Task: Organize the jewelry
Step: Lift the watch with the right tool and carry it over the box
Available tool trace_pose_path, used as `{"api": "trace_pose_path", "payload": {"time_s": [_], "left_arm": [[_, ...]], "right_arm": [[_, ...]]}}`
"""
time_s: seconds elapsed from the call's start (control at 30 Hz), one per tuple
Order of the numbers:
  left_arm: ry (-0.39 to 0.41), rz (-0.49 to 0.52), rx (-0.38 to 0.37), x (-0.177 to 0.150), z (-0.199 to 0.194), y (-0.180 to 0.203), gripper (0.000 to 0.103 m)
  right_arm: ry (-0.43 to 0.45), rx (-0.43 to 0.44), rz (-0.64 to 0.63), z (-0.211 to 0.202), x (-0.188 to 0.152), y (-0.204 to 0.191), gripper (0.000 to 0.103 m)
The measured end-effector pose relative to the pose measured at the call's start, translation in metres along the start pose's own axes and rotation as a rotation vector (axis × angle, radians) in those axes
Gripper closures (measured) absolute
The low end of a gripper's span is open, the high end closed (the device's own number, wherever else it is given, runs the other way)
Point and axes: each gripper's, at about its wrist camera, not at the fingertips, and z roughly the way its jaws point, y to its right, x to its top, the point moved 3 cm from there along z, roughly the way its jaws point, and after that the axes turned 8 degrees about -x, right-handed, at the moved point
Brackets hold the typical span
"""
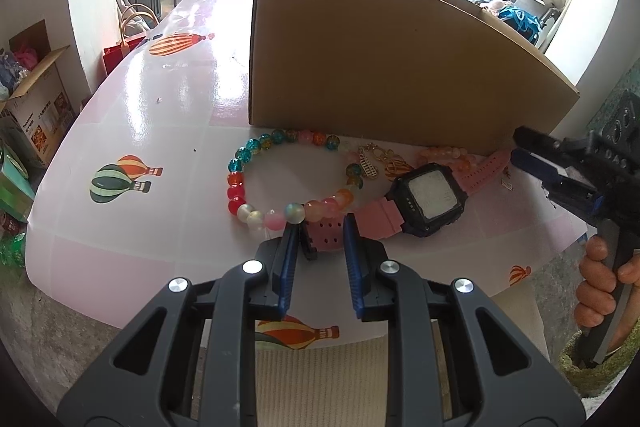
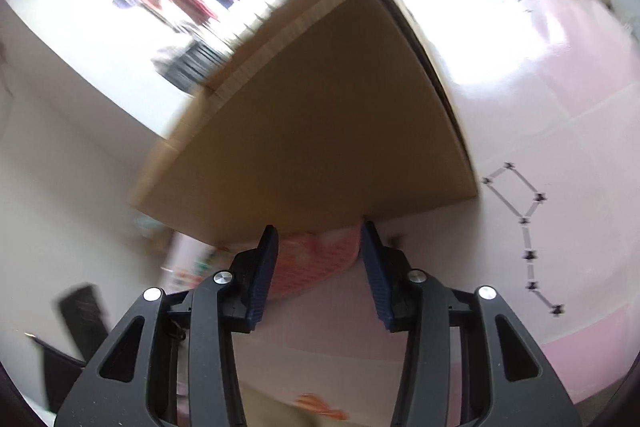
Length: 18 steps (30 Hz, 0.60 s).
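A black watch (image 1: pixel 434 195) with pink straps lies on the pink table (image 1: pixel 160 107) in front of a cardboard box (image 1: pixel 380 67). My left gripper (image 1: pixel 319 231) is shut on the near strap end (image 1: pixel 326 239). A multicolour bead bracelet (image 1: pixel 235 179) lies to the watch's left. Gold charms (image 1: pixel 370 167) and a pink bead bracelet (image 1: pixel 448 153) lie behind it. My right gripper (image 1: pixel 515 147) hovers by the far strap end (image 1: pixel 496 163), held by a hand (image 1: pixel 596 287). In the right wrist view the right gripper (image 2: pixel 320 239) stands open before the box (image 2: pixel 320 147), over a blurred pink shape (image 2: pixel 316 259).
The box stands close behind the jewelry and blocks the way further back. The table's near edge runs just under my left gripper. On the floor at left stand cartons (image 1: pixel 36 107) and a red bag (image 1: pixel 120 51). A small metal piece (image 1: pixel 506 185) lies right of the watch.
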Motion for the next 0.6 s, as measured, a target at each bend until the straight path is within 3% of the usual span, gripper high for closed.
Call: {"api": "trace_pose_path", "payload": {"time_s": [0.07,0.1,0.13,0.17,0.23,0.43,0.6], "left_arm": [[0.002,-0.001,0.001,0.000,0.000,0.000,0.082],[0.003,0.001,0.003,0.000,0.000,0.001,0.082],[0.003,0.003,0.005,0.000,0.000,0.001,0.082],[0.002,0.003,0.006,0.000,0.000,0.001,0.082],[0.003,0.000,0.005,0.001,0.000,0.001,0.082],[0.009,0.005,0.026,0.001,-0.002,0.002,0.090],[0.014,-0.022,-0.010,0.004,-0.010,0.000,0.097]], "right_arm": [[-0.005,-0.079,-0.032,0.009,-0.002,-0.003,0.067],[-0.015,-0.131,-0.052,0.014,-0.004,-0.003,0.078],[-0.026,-0.158,-0.056,0.019,-0.006,-0.004,0.081],[-0.027,-0.163,-0.049,0.022,-0.008,-0.003,0.083],[-0.021,-0.172,-0.052,0.025,-0.010,-0.004,0.094],[0.004,-0.178,-0.084,0.015,-0.010,-0.006,0.099],[0.040,-0.157,-0.110,-0.005,-0.010,-0.007,0.099]]}}
